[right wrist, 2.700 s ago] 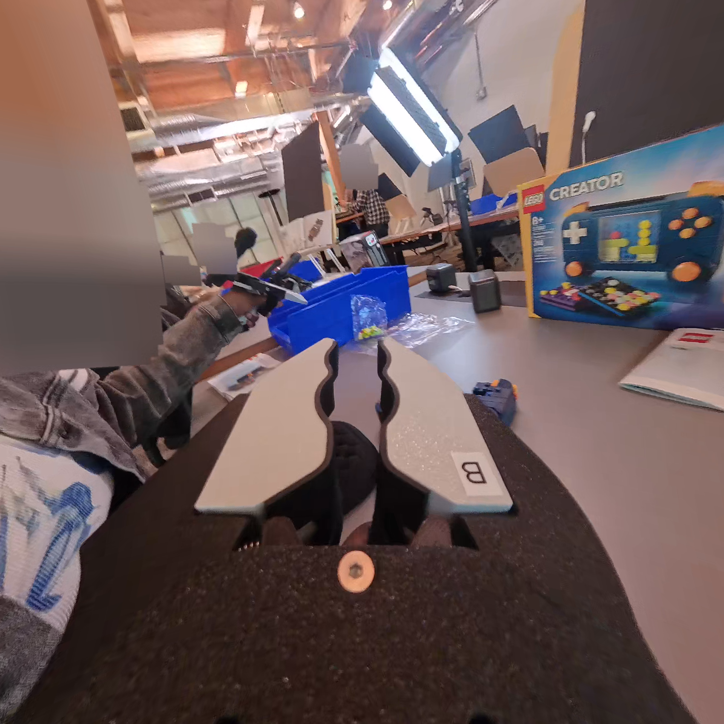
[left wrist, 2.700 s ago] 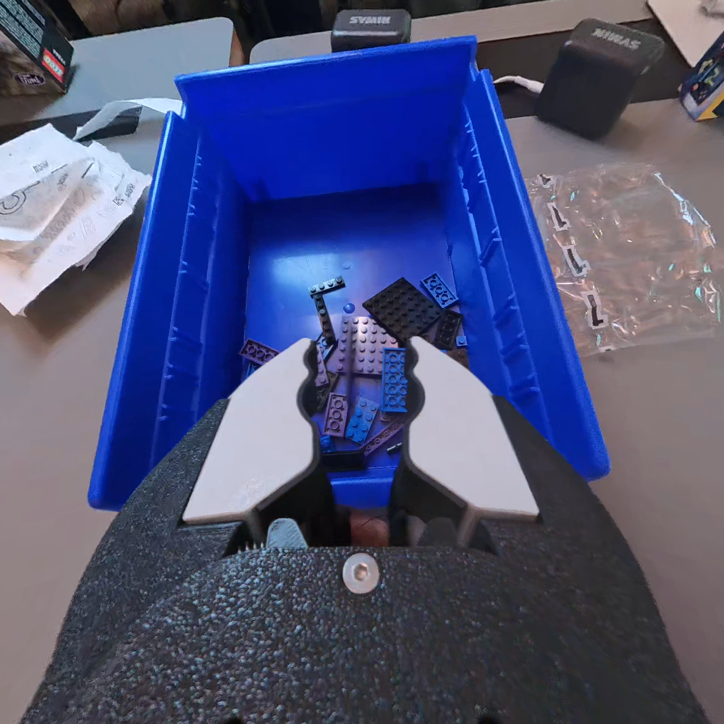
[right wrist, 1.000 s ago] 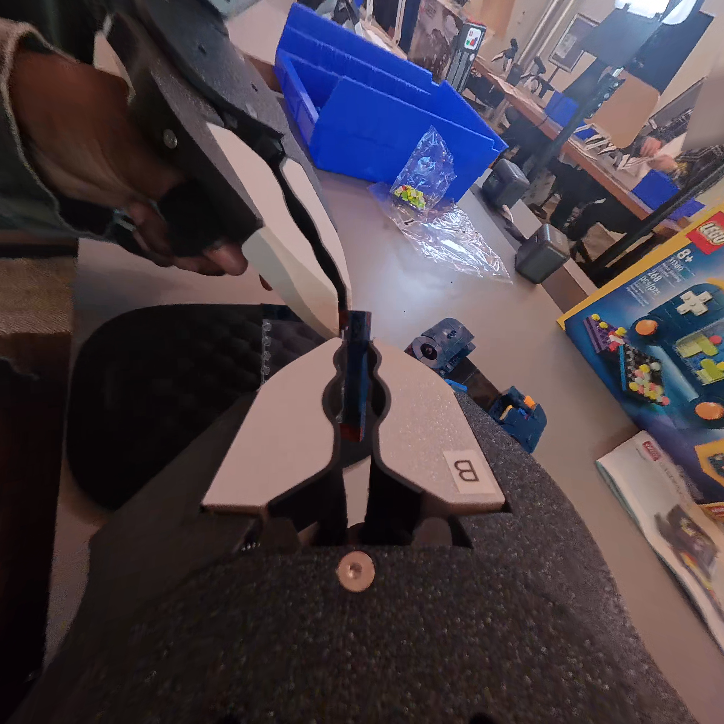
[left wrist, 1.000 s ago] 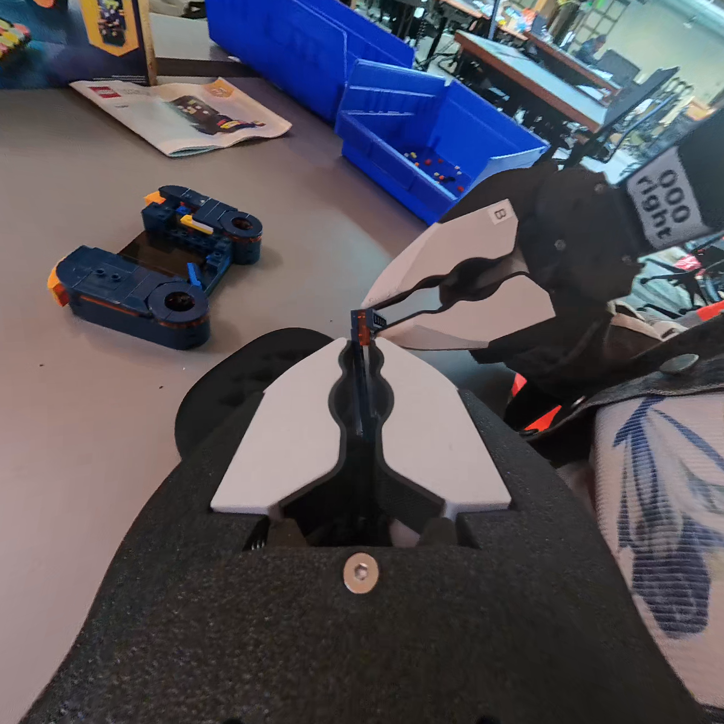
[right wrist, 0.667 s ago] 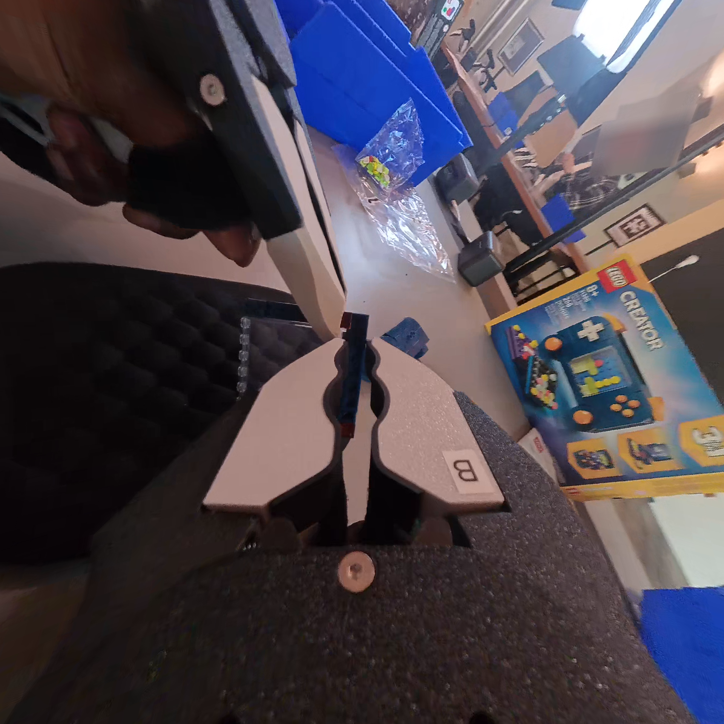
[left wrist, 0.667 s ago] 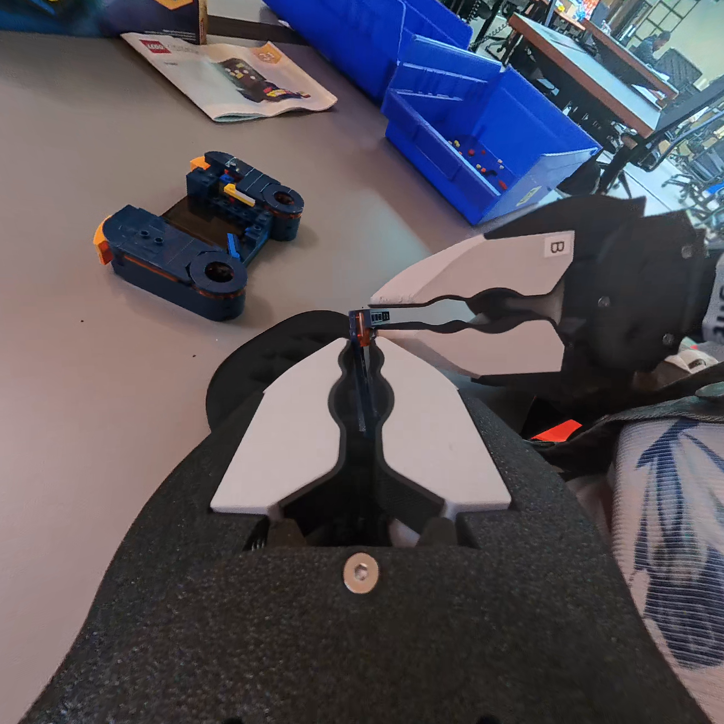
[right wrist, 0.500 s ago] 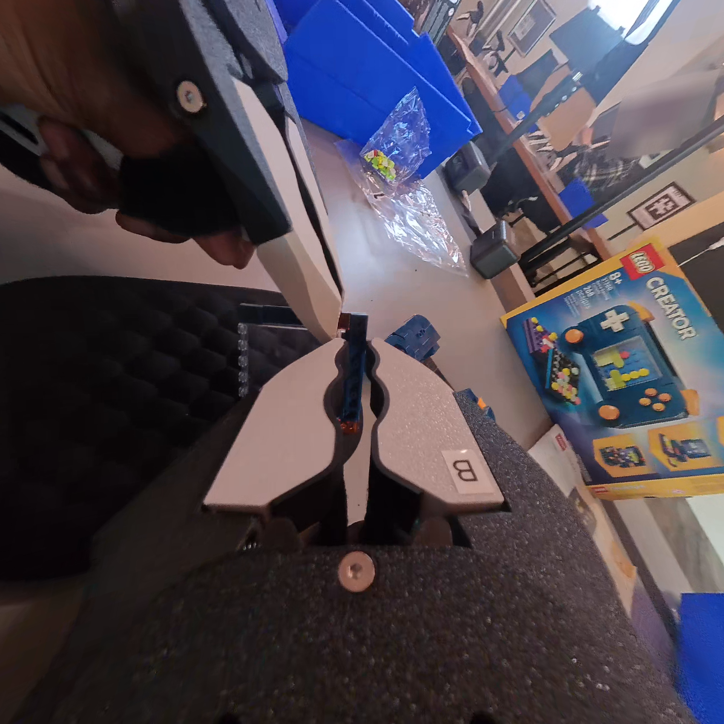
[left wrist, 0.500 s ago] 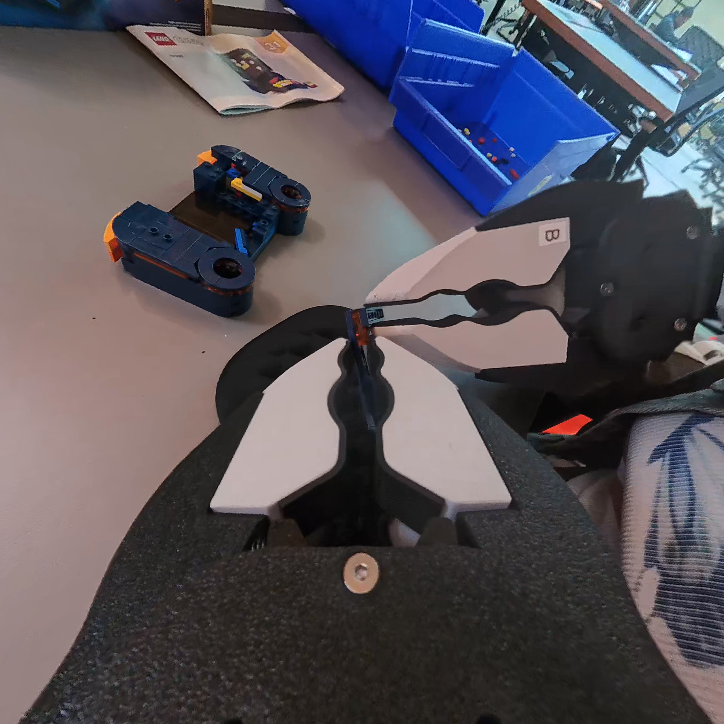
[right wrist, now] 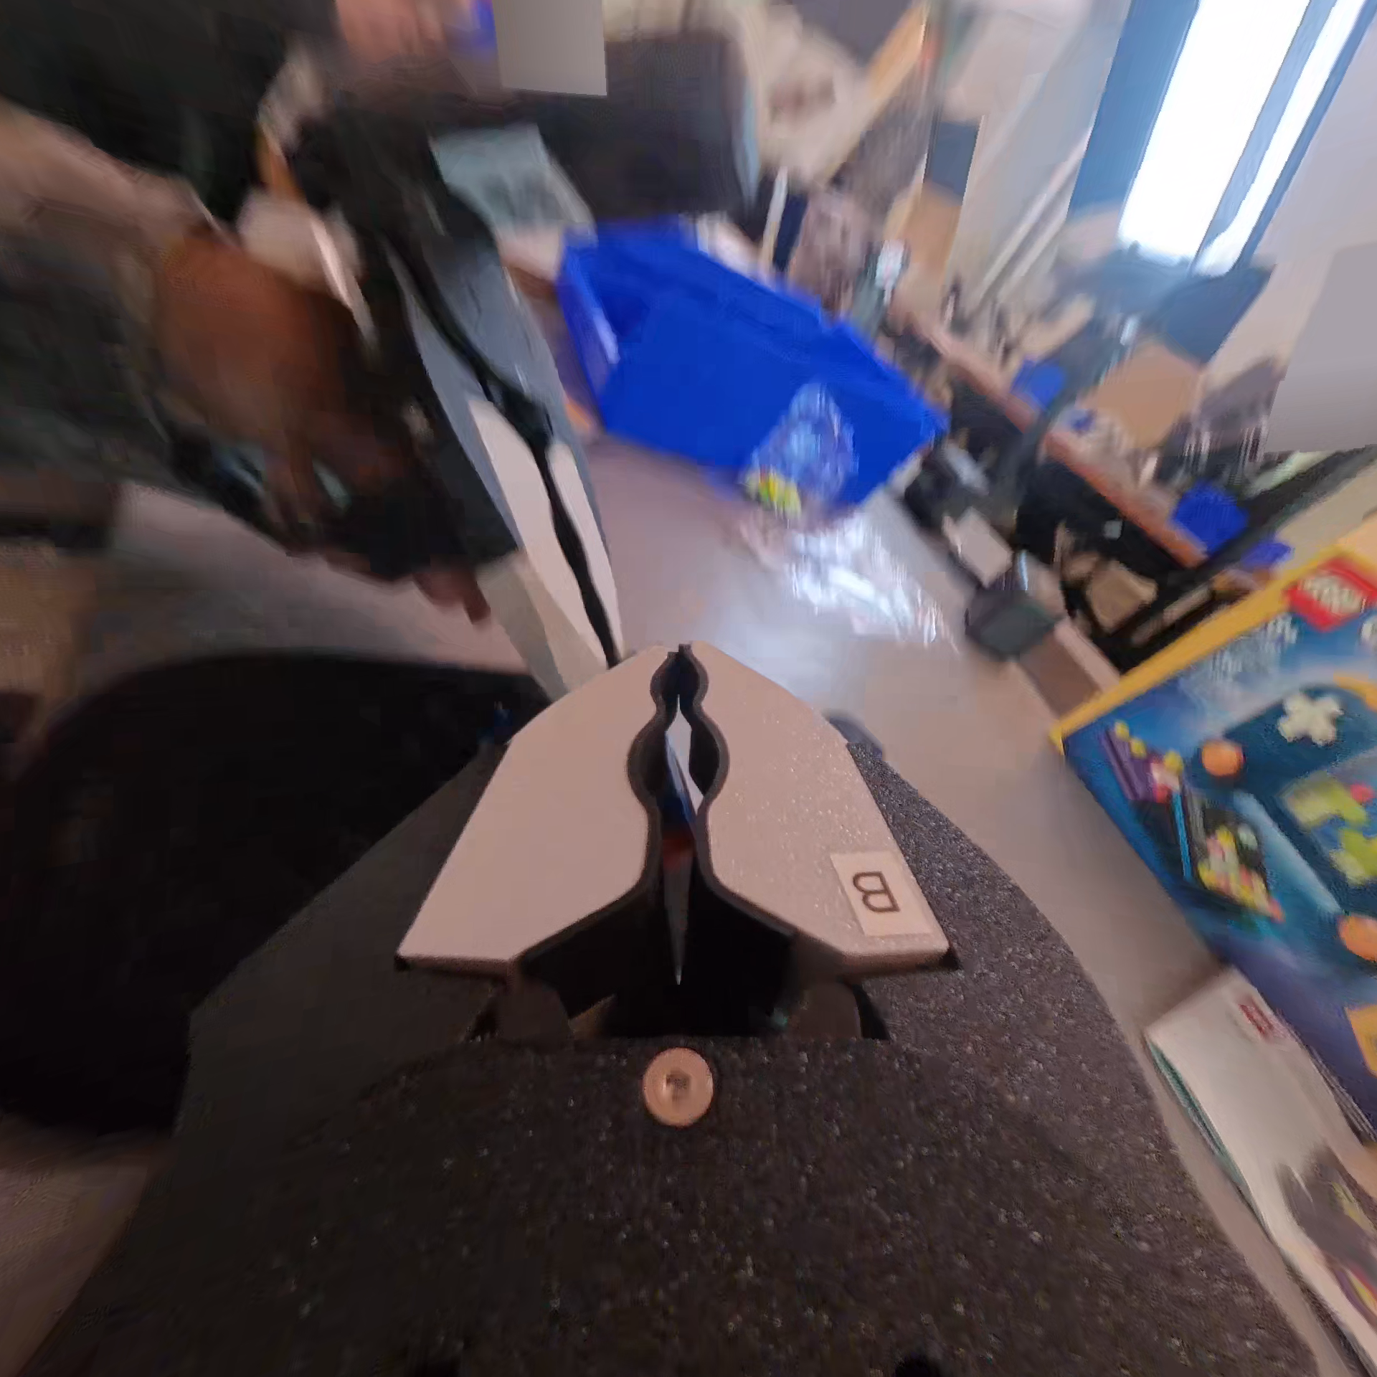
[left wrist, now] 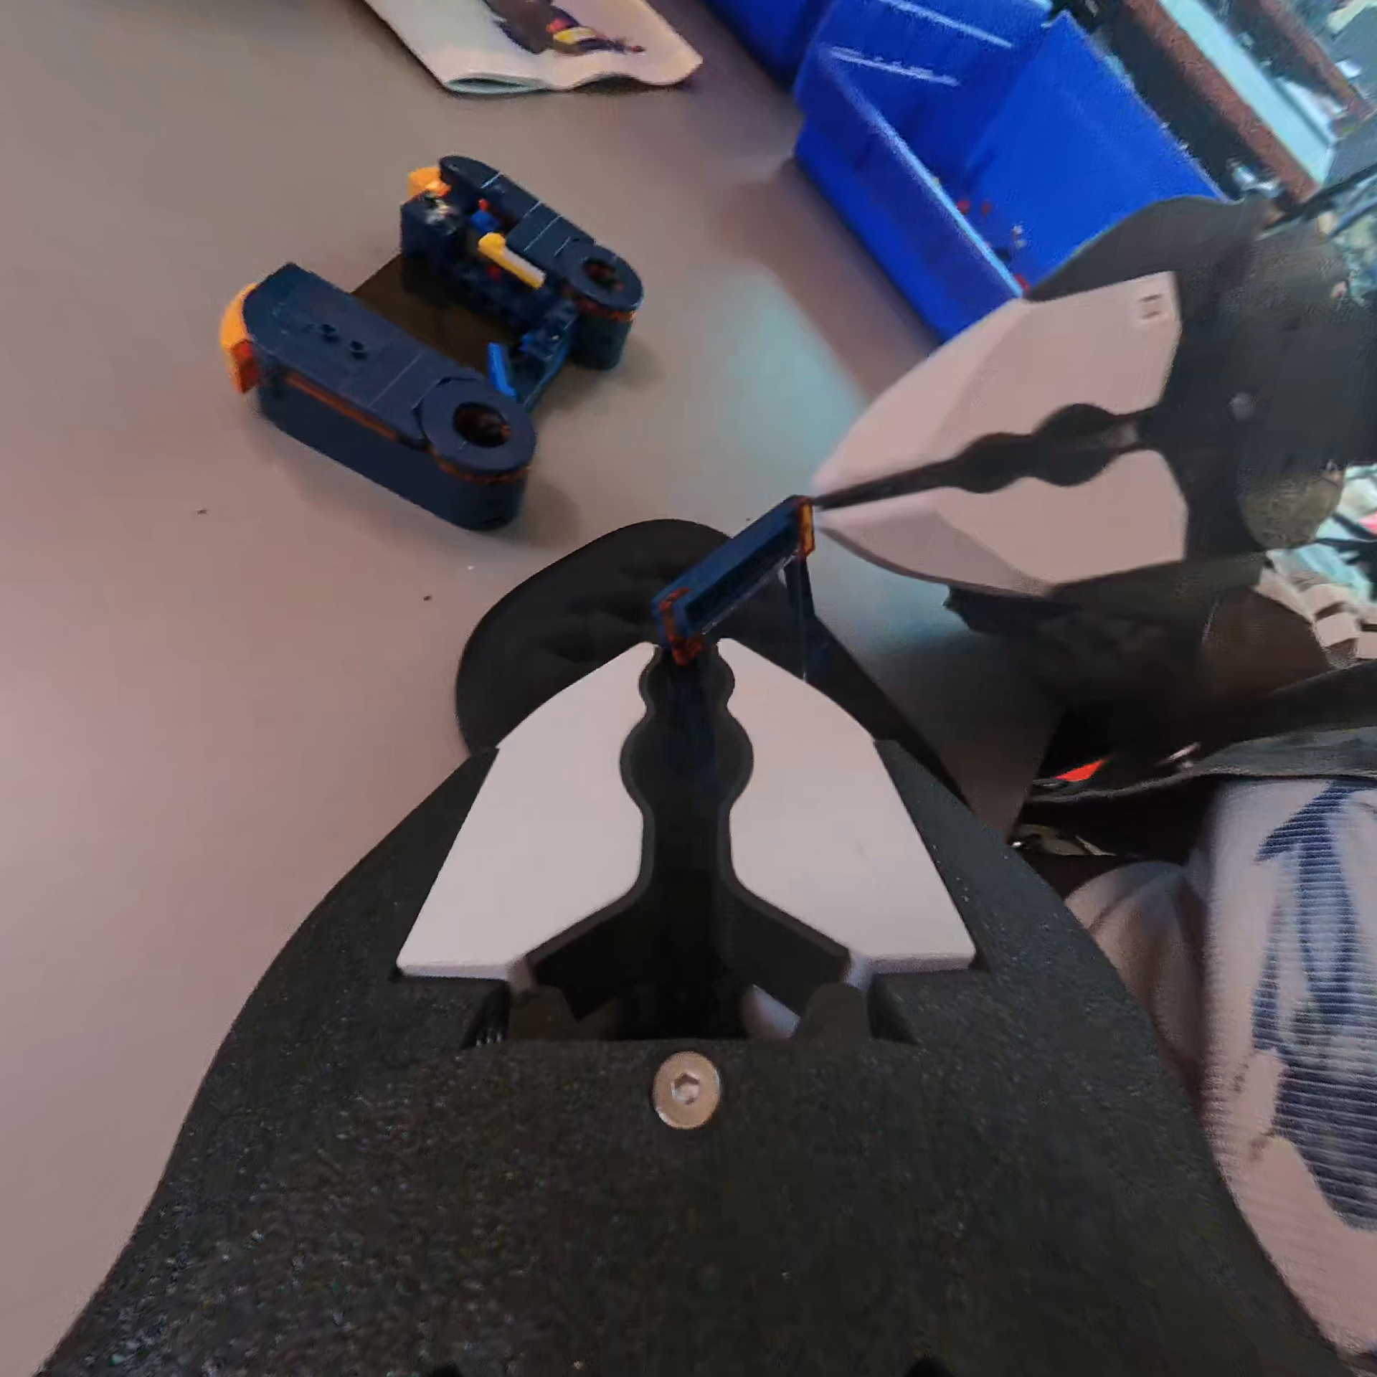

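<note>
Left wrist view: the left gripper, with pale grey fingers on a black foam-textured body, has its jaws pressed nearly together on a thin dark blue brick piece standing edge-on between them. A dark blue bar-shaped brick with orange ends reaches from those tips to the right gripper, whose grey fingertips are closed on its far end. Beneath both lies a black round foam pad on the grey table. Beyond it rests a dark blue and orange brick-built controller model, with a blue plastic bin and a printed booklet farther back. In the right wrist view, blurred, the right gripper is clamped on the bar, beside a colourful boxed set.
</note>
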### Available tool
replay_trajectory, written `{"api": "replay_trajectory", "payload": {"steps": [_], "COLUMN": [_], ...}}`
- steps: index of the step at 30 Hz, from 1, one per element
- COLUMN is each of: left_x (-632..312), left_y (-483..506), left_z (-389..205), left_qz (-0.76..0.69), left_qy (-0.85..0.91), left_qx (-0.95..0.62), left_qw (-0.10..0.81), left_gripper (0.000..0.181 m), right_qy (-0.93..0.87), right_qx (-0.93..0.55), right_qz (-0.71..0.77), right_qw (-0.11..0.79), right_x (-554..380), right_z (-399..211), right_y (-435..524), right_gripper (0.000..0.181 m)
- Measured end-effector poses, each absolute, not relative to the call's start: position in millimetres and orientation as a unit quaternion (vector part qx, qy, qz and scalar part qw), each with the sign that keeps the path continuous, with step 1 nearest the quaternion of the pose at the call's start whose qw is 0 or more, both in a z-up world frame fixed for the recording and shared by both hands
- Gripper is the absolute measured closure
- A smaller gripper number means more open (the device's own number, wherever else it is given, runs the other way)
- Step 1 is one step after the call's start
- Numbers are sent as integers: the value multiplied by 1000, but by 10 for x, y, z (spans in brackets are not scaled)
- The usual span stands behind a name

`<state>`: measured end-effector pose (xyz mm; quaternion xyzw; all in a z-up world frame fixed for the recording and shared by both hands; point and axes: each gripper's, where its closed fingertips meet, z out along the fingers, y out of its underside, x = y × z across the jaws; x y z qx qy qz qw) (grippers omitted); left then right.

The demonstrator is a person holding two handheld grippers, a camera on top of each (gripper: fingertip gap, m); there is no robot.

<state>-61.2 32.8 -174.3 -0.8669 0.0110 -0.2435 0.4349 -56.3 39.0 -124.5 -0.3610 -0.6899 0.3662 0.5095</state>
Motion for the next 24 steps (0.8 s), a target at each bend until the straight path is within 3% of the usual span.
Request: {"api": "replay_trajectory", "payload": {"steps": [3,17,24], "left_x": [-652,-584,-566], "left_y": [301,346,348], "left_z": [-1762,-1688,-1669], "left_qz": [-227,-151,-138], "left_qy": [5,71,127], "left_qx": [-873,-890,-891], "left_qw": [432,424,413], "left_gripper": [171,168,168], "right_qy": [-722,-803,-816], "right_qx": [-391,-377,-377], "right_qz": [359,219,276], "right_qw": [444,407,341], "right_x": [-520,-711,-689], "right_z": [-1503,-1578,-1578], "right_y": [434,429,429], "right_gripper": [176,176,173]}}
